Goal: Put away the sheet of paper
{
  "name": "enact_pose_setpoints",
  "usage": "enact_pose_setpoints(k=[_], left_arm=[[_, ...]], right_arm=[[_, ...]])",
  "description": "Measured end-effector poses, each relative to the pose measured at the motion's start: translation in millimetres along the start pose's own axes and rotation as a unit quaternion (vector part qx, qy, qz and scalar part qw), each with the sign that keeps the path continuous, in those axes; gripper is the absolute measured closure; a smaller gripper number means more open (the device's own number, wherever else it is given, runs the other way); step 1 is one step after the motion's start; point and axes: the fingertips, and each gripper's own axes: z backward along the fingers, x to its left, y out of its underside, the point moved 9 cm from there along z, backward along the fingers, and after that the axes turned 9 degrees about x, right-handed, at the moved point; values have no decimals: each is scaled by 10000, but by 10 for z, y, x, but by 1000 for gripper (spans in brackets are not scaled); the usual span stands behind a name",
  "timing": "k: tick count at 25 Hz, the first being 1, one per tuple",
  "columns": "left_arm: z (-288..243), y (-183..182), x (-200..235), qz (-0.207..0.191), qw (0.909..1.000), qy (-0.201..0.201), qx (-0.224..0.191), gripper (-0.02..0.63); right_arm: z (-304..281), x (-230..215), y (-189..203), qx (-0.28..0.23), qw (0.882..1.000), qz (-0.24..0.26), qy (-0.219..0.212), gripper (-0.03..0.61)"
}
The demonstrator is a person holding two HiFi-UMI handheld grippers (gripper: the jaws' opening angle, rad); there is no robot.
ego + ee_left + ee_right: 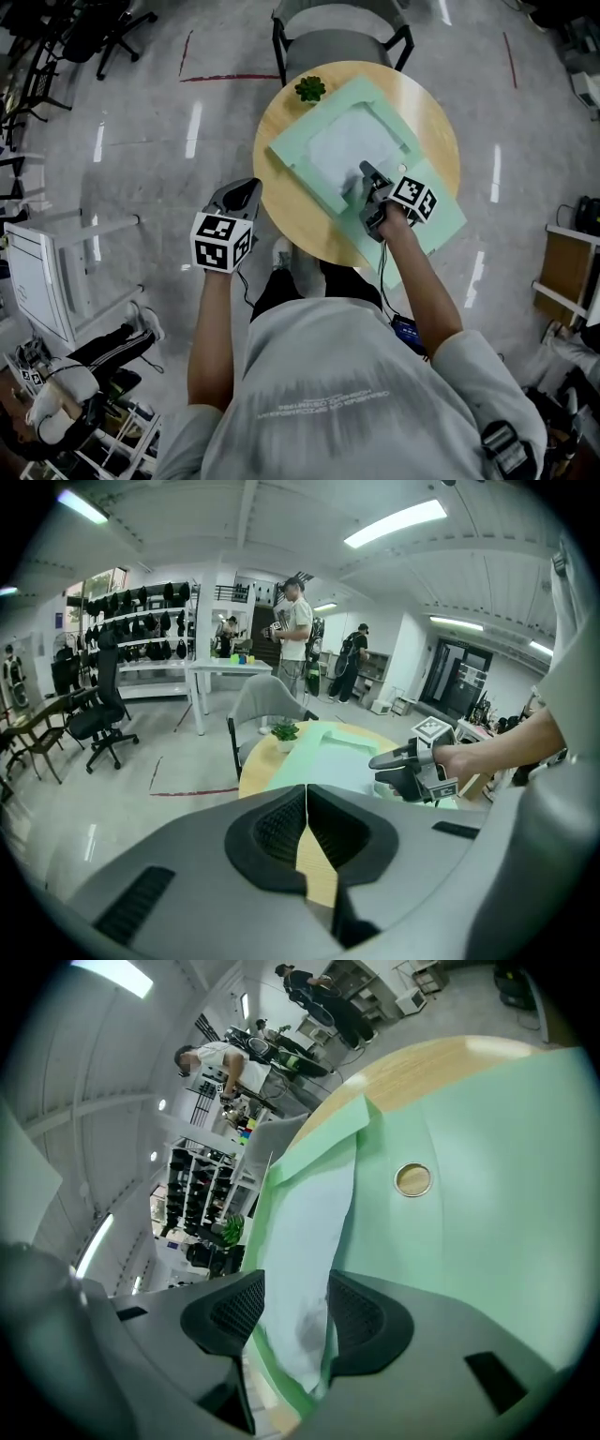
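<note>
The right gripper (367,180) stood with jaws spread. The sheet of paper (345,148) lay between them, unpinched, seemingly tucked into the green folder (442,225) on the round table (281,211). Likely only closing the flap was left. The left gripper (246,192) hung aside, jaws pressed together.

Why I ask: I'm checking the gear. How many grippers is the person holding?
2. The left gripper is by the edge of the table, jaws together; the right gripper is over the green folder, jaws apart around the paper.
</note>
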Motion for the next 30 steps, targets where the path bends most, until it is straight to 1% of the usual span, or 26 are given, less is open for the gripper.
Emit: enact_pose_setpoints(k=[3, 5, 8, 11, 12, 13, 14, 17, 19, 21, 23, 25, 26, 29, 30], left_arm=[[-7, -28, 37, -139, 9998, 138, -64, 594], [-1, -53, 58, -238, 9994, 208, -115, 594], [38, -98, 62, -415, 9984, 329, -221, 594], [73, -198, 63, -684, 9957, 501, -365, 594], [88, -246, 56, -786, 9944, 560, -434, 594], [112, -295, 43, -880, 9930, 602, -516, 594], [146, -344, 26, -964, 9915, 623, -611, 594], [270, -497, -29, -1246, 9859, 645, -910, 594], [362, -612, -73, -1502, 9804, 691, -1072, 594], [472, -729, -125, -1774, 9736, 747, -1230, 594], [614, -849, -176, -1989, 9658, 800, -1456, 594], [775, -962, -222, -2157, 9573, 876, -1716, 594], [858, -1016, -250, -2238, 9526, 920, -1846, 594], [1115, -1151, -396, -2477, 9378, 1034, -2202, 594], [1208, -1178, -462, -2554, 9327, 1070, -2310, 594]], right_arm=[[163, -50, 107, -6, 9995, 27, 320, 354], [278, -62, 181, -54, 9989, 72, 453, 354], [500, -23, 268, -157, 9964, 354, 752, 361], [758, 116, 317, -357, 9878, 911, 1208, 414], [865, 185, 326, -501, 9833, 1123, 1345, 457], [980, 265, 335, -663, 9777, 1351, 1465, 515], [1098, 356, 346, -821, 9712, 1598, 1565, 537], [1458, 685, 384, -1225, 9475, 2385, 1744, 549], [1707, 963, 414, -1475, 9302, 2880, 1734, 549], [1960, 1273, 466, -1715, 9103, 3380, 1666, 549], [2199, 1557, 559, -1927, 8878, 3826, 1680, 549], [2388, 1799, 688, -2122, 8684, 4154, 1682, 549], [2465, 1904, 761, -2224, 8627, 4244, 1620, 549], [2684, 2176, 1010, -2509, 8514, 4407, 1339, 549], [2755, 2258, 1105, -2571, 8444, 4514, 1307, 549]])
